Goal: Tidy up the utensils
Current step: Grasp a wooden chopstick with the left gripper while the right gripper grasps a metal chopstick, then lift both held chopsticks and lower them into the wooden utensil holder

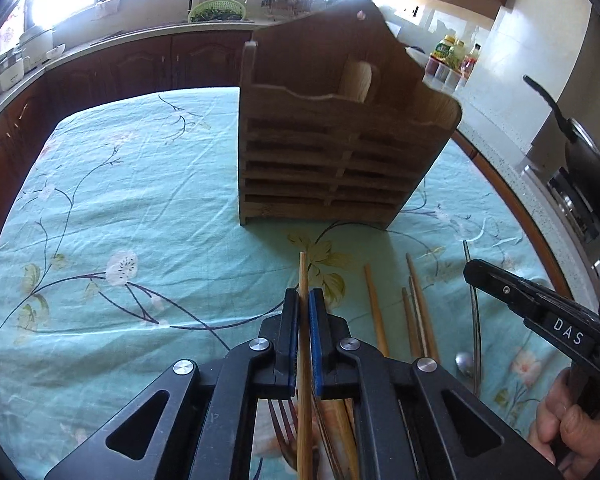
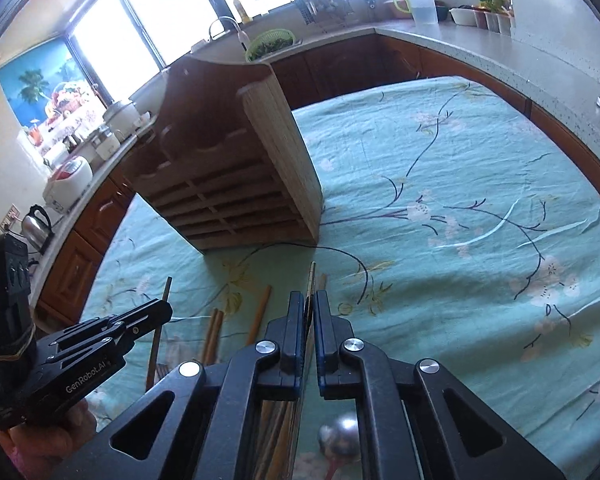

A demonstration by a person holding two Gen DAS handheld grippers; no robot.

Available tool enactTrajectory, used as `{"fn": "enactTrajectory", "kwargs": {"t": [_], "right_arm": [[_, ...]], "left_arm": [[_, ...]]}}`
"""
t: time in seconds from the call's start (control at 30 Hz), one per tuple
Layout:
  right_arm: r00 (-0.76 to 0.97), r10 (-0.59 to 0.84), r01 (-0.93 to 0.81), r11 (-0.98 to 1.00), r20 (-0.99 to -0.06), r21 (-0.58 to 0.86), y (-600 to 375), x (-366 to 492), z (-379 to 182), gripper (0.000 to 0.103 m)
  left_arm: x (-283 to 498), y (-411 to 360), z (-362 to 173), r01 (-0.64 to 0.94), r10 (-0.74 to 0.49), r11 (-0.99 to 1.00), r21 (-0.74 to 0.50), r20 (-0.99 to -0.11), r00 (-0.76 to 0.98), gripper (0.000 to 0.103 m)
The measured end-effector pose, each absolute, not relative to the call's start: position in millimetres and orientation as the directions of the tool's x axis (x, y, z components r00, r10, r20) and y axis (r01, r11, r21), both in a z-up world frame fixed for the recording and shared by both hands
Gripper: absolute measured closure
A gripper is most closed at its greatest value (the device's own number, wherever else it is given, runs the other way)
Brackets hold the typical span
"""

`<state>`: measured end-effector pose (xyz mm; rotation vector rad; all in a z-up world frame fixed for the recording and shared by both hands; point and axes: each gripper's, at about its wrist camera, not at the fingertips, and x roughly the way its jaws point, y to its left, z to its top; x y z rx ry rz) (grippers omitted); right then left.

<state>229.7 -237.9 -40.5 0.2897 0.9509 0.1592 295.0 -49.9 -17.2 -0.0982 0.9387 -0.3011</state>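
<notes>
1. holding a chopstick (image 1: 303, 280), the left hand-held gripper (image 1: 304, 300) is clamped on it, long axis pointing ahead at the rack (image 1: 332, 168) on the desk (image 1: 119, 200).
2. right hand-held gripper (image 2: 308, 304) pinches a thin utensil (image 2: 312, 276), equally near the rack.

Kitchen interior. Bright windows (image 2: 139, 28) above an L-shaped counter (image 2: 460, 44) with dark wood cabinets (image 1: 139, 64); sink faucet (image 2: 223, 24); floral teal tablecloth (image 1: 139, 184); possibly a poster (image 2: 39, 84) at left.
</notes>
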Motion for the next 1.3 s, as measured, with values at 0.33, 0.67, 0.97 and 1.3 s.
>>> {"fn": "enactTrajectory", "kwargs": {"t": [0.33, 0.67, 0.97, 1.3], "right_arm": [[0.677, 0.297, -0.088, 0.941, -0.674, 0.326, -230, 198, 34, 0.099], [0.756, 0.292, -0.128, 0.944, -0.586, 0.305, -230, 190, 86, 0.099], [0.788, 0.282, -0.138, 0.947, -0.547, 0.289, -232, 199, 104, 0.099], [0.839, 0.265, -0.141, 0.95, -0.476, 0.28, -238, 219, 136, 0.099]], "left_arm": [[233, 3, 48, 0.223, -0.375, 0.926, -0.305, -0.665, 0.646, 0.099], [192, 33, 101, 0.242, -0.386, 0.918, -0.314, -0.569, 0.726, 0.099], [190, 32, 113, 0.258, -0.379, 0.921, -0.291, -0.518, 0.767, 0.099], [208, 30, 130, 0.262, -0.366, 0.924, -0.279, -0.444, 0.818, 0.099]]}}
